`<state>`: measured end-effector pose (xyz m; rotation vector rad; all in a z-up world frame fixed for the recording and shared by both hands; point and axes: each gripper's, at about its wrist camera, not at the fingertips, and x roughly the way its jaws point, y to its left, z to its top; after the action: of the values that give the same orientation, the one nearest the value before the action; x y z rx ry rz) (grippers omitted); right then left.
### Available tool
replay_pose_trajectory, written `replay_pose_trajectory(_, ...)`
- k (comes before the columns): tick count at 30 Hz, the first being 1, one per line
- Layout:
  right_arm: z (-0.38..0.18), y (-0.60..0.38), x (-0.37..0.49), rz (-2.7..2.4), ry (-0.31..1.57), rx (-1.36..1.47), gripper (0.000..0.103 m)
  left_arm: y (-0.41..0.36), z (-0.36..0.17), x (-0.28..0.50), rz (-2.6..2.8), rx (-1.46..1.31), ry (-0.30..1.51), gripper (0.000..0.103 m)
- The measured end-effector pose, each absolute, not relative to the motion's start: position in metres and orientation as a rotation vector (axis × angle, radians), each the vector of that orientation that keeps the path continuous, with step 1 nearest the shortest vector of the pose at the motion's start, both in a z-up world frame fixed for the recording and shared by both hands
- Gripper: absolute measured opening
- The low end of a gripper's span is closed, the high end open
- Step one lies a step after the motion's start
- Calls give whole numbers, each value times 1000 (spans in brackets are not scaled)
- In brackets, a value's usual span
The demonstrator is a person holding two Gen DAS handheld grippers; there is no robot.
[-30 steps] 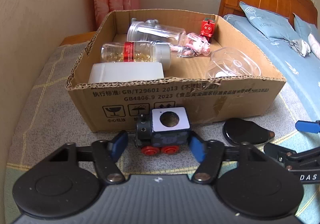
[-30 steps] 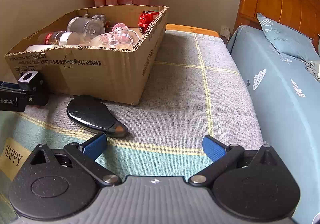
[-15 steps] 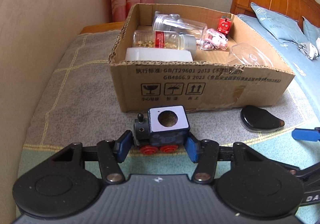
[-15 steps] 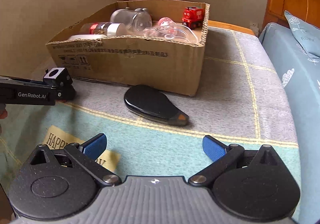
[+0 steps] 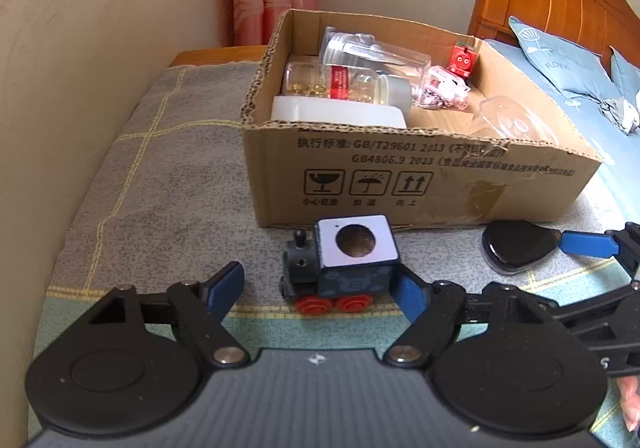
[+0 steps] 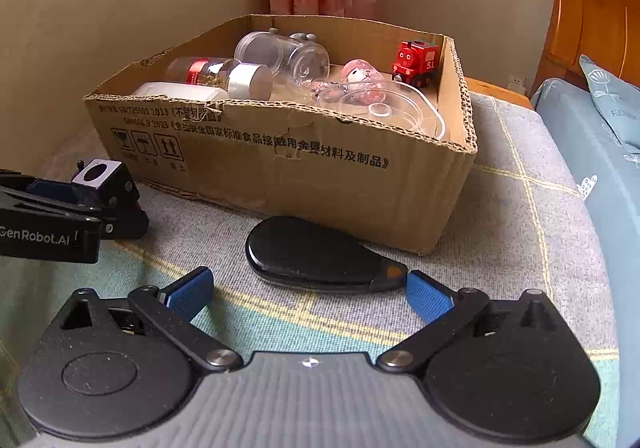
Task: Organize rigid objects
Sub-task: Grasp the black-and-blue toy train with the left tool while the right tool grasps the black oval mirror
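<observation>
Bracketing now: your left gripper [image 5: 320, 288] is spread around the dark toy train [image 5: 340, 268]; its right pad sits at or against the train's cab, its left pad stands clear of the nose
Left grip: nothing pinched yet, and the train's red wheels rest on the blanket [image 5: 140, 187]
Right gripper: your right gripper [image 6: 308, 294] is spread wide and empty, low over the blanket
Between its fingers: the black teardrop case [image 6: 316, 254] lies just ahead, its narrow tip beside the right pad; whether they touch, you cannot tell
Ahead of both grippers: the cardboard box [image 5: 420, 175] stands just beyond the train and the case, its open top facing up
Already in the box: a clear jar [image 6: 280, 53], a red-labelled bottle [image 6: 216, 73], a white container [image 5: 336, 111], a pink figure [image 6: 360, 77], a clear lid [image 6: 392, 109] and a red toy train [image 6: 416, 61]
Left outside: only the dark train and the black case show on the blanket
Progress, as a judgement: most of the sorting looks done, with two pieces left
Your next move, likely: close on each piece, lift over the near wall and set it inside
</observation>
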<state>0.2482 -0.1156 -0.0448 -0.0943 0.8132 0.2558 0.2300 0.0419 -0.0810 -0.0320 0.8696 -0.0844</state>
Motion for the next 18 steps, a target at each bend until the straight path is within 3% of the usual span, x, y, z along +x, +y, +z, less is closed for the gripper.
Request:
replay_pose_trajectory(3, -47, -110, 256, 231, 807, -108, 103, 46, -81, 230, -77, -33, 865, 89)
replay_pose_trajectory(18, -51, -133, 257, 111, 770, -65, 103, 38, -87, 230, -71, -22, 870, 94)
